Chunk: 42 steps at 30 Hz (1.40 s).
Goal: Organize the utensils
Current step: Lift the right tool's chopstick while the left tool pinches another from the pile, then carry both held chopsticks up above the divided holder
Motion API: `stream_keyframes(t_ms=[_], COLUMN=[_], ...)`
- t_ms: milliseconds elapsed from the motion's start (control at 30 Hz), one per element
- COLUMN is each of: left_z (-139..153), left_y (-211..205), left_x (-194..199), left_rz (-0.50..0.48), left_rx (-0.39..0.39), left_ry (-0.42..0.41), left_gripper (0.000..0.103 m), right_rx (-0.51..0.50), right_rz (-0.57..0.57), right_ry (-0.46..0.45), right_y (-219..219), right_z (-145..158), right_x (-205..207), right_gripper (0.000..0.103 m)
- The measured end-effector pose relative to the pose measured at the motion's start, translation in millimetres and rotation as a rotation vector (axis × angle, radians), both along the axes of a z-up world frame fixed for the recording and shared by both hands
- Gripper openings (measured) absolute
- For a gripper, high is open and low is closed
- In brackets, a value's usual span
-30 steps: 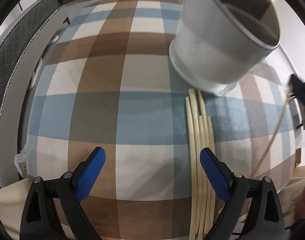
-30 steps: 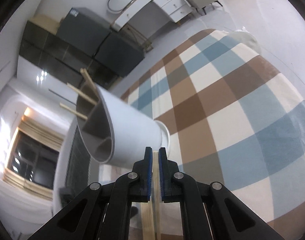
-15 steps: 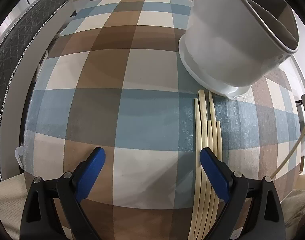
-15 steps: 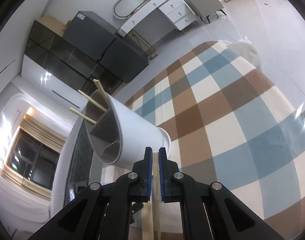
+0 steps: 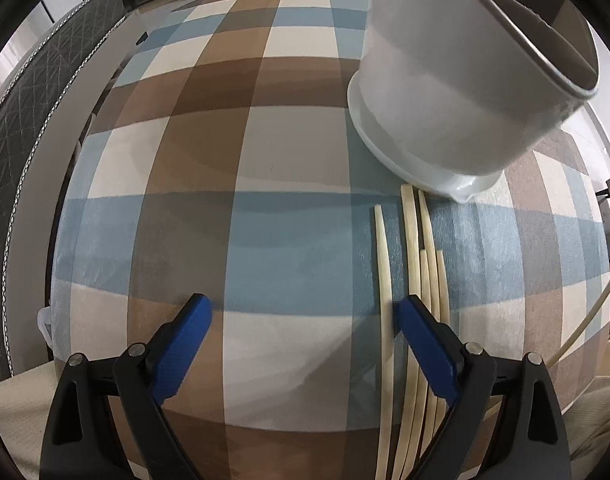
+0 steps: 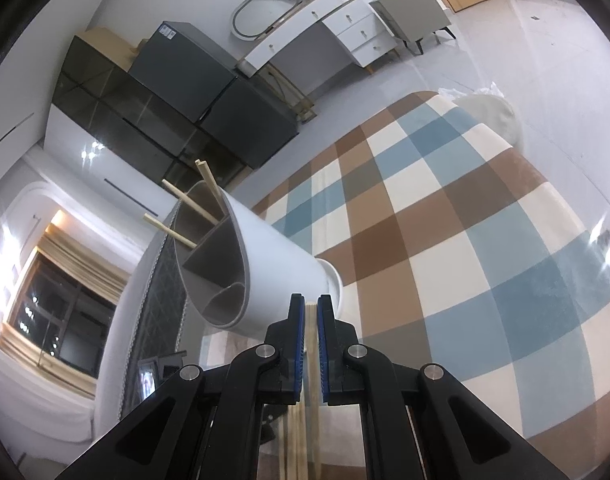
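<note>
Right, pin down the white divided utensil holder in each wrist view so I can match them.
Left wrist view: the white divided utensil holder fills the upper right, its base on the checked cloth just beyond the loose pale chopsticks.
Right wrist view: it sits left of centre, three chopsticks poking from its top.
Shared landmark: the blue, brown and cream checked tablecloth.

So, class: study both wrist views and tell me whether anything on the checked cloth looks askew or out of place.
Yes. One chopstick lies apart from the loose bundle of chopsticks beside the white utensil holder. The three chopsticks in the holder lean at different angles rather than standing together.
</note>
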<state>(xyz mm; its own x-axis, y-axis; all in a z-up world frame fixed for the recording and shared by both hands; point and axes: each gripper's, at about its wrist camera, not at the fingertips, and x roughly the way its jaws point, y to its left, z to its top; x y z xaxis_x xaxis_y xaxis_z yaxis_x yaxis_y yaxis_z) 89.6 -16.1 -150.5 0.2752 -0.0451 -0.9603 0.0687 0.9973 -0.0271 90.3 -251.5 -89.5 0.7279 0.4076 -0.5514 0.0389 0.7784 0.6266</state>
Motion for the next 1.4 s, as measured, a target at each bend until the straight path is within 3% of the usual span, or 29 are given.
stream_keyframes(t_ms=[167,267,333,400,467,667,833,1067,1233,1400], left_z=[4,8,10,11,10,18,48,114,138,140], left_y=[-7,-14,-21,-27,-32,-16,4,16,0,4], left_x=[14,18,20,21,23,28,15,-35,-55,-49], left_rz=[-0.014,-0.039,-0.071,-0.106,-0.130,-0.067,-0.036,-0.023,-0.053,-0.067], left_rx=[-0.004,-0.007,-0.013,-0.024,-0.034,-0.134,-0.211,-0.310,-0.283,-0.242], left_ry=[-0.035,-0.055,-0.062,-0.050,-0.052,-0.068,-0.159,-0.387,-0.438,-0.460], left_gripper=[0.077,0.053,0.023,0.001,0.001,0.000,0.000,0.000,0.000,0.000], right_rx=[-0.010,-0.012,-0.015,-0.020,-0.024,-0.097,-0.146,-0.281,-0.355,-0.358], right_rz=[-0.005,-0.006,-0.003,0.000,0.003,0.032,0.045,0.066,0.071,0.052], right_ry=[-0.001,-0.001,0.000,0.001,-0.001,-0.027,-0.066,-0.185,-0.275,-0.284], right_y=[0,1,2,3,5,20,30,53,63,60], right_z=[-1,-1,-1,-1,1,9,20,52,71,75], right_x=[1,2,4,5,7,6,-8,-41,-61,-74], right_gripper=[0.006,0.006,0.006,0.006,0.006,0.006,0.006,0.006,0.006,0.006])
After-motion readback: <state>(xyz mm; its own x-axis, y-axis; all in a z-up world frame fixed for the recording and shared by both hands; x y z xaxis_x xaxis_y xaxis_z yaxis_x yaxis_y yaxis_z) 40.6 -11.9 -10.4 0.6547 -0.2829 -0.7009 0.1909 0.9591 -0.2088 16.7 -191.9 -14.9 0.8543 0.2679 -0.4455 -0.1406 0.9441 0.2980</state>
